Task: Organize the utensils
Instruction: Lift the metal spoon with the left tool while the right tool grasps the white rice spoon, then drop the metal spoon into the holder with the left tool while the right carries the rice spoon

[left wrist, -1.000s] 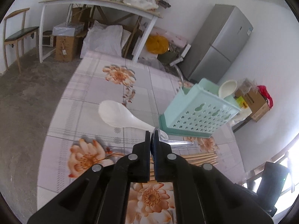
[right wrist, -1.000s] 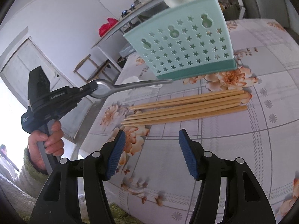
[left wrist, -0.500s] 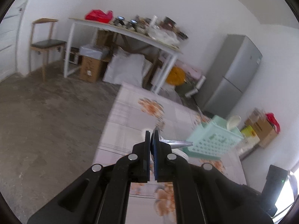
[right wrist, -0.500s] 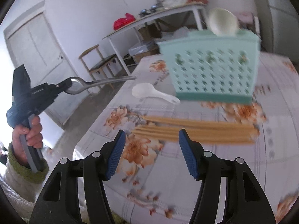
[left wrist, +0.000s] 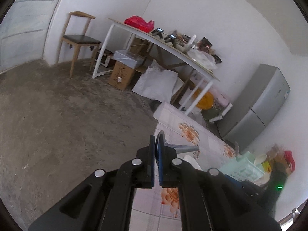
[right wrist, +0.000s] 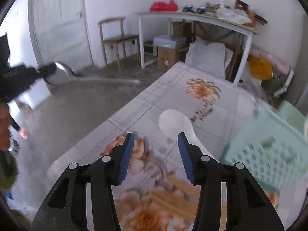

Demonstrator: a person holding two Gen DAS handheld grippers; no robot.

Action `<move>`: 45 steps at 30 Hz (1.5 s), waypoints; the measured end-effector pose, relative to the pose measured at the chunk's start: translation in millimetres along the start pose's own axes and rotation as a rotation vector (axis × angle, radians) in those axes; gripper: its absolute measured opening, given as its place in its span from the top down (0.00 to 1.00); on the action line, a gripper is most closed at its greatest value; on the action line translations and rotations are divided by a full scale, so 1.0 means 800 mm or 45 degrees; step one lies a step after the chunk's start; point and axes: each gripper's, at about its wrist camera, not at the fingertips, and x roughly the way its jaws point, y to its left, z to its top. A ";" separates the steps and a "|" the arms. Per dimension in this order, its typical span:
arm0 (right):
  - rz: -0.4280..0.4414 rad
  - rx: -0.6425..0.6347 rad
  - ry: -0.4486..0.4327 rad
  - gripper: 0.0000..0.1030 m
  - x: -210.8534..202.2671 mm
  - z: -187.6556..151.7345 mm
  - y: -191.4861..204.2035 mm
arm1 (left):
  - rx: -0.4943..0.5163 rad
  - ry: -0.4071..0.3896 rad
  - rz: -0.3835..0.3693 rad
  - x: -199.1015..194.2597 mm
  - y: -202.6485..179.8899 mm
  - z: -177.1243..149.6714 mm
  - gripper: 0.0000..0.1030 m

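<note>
We hold the left gripper (left wrist: 156,150) beside the table's edge, over the floor, its fingers clamped on the bowl of a metal spoon (right wrist: 63,73). The right gripper (right wrist: 156,150) hangs above the table (right wrist: 169,88); its fingers are closing with nothing between them. Under it lies a white rice paddle (right wrist: 177,125), near the mint utensil basket (right wrist: 269,154) and the blurred wooden chopsticks (right wrist: 173,198).

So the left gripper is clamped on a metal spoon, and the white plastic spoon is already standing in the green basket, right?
Not quite. The left gripper is indeed clamped on the metal spoon, but the white plastic spoon is not in the green basket. The right wrist view shows it lying flat on the table, beside the basket.
</note>
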 end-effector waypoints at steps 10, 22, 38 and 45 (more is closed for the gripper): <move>-0.197 -0.246 0.172 0.71 0.099 0.016 0.033 | -0.048 0.027 0.014 0.028 0.022 0.010 0.98; -0.275 -0.284 0.209 0.96 0.124 0.010 0.028 | -0.067 0.057 0.042 0.054 0.029 0.011 0.98; -0.107 0.052 -0.173 1.00 -0.039 0.052 -0.032 | -0.051 -0.029 0.019 0.037 0.014 0.026 0.98; 0.016 0.308 -0.411 1.00 -0.150 0.047 -0.080 | 0.060 -0.116 -0.136 0.012 -0.041 0.056 0.98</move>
